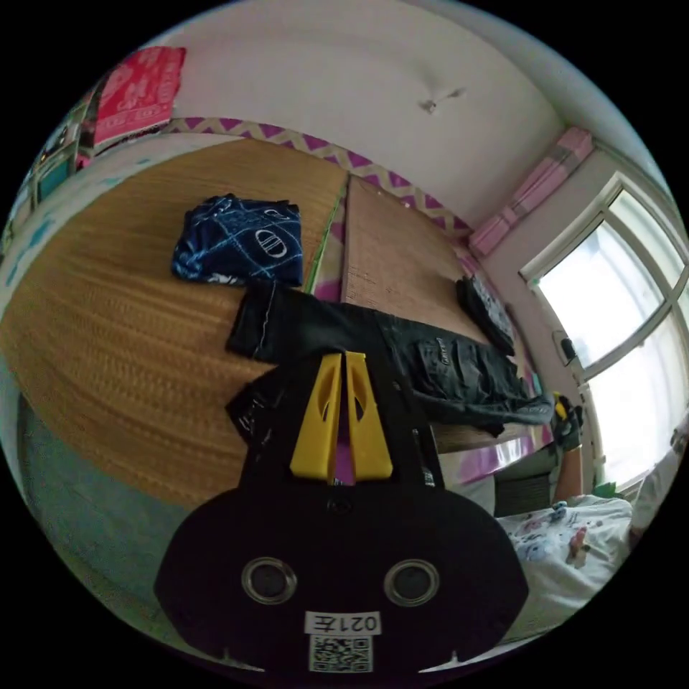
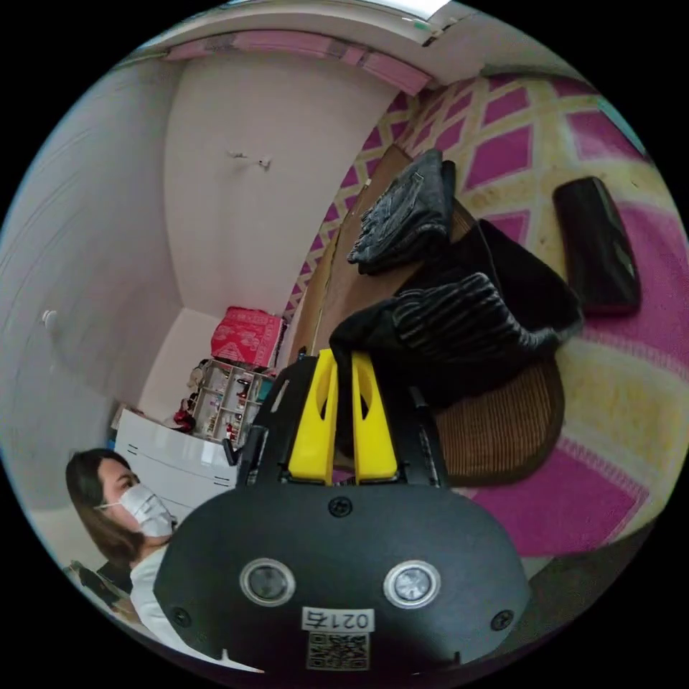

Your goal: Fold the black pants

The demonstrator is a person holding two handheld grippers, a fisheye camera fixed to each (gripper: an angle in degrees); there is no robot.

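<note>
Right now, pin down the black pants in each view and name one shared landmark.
Left gripper view: black pants stretched across the woven mat, centre, beyond the yellow jaws.
Right gripper view: black pants bunched at centre, above the jaws.
Shared landmark: red box.

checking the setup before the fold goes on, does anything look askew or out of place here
One thing: the black pants lie stretched across the woven mat with one end draped over the bed edge, held by the left gripper and right gripper. The folded blue garment sits neatly.
</note>
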